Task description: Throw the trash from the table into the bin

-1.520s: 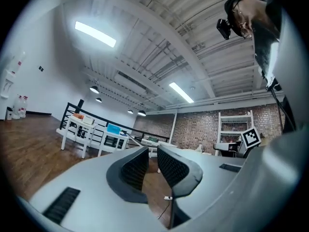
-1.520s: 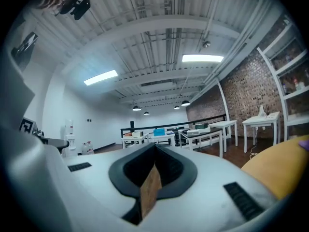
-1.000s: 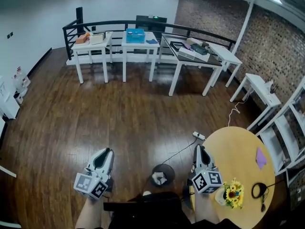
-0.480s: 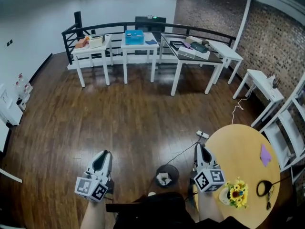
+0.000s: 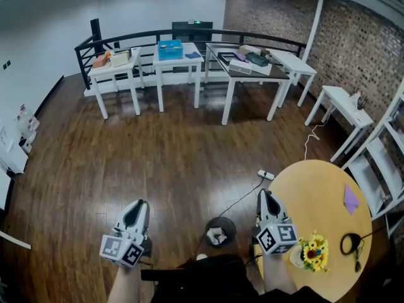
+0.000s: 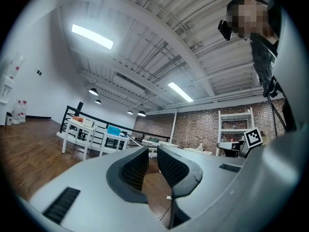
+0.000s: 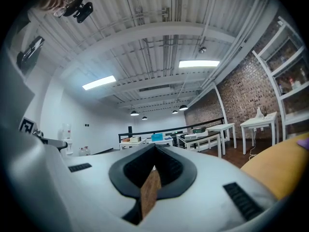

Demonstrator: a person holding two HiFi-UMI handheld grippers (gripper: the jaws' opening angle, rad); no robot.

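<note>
- Left gripper (image 5: 136, 206) hovers to the left of the bin (image 5: 229, 227), jaws a narrow crack apart and nothing in them, just wooden floor (image 5: 158, 163) showing through the gap.
- Right gripper (image 5: 264, 196) is on the bin's other side, jaws clenched. A brown sliver (image 7: 150, 192) shows in the slit. Scrap or background? Can't tell.
- Inside the bin lies crumpled white paper (image 5: 216, 236).
- Right of the bin stands the round yellow table (image 5: 315, 197), its near edge just beside the right gripper.
- On the table, flowers (image 5: 312, 252) sit on the side nearer the bin, and a purple slip (image 5: 351, 199) lies well away from it.
- Beyond the bin, a white power strip (image 5: 265, 175) lies on the floor.
</note>
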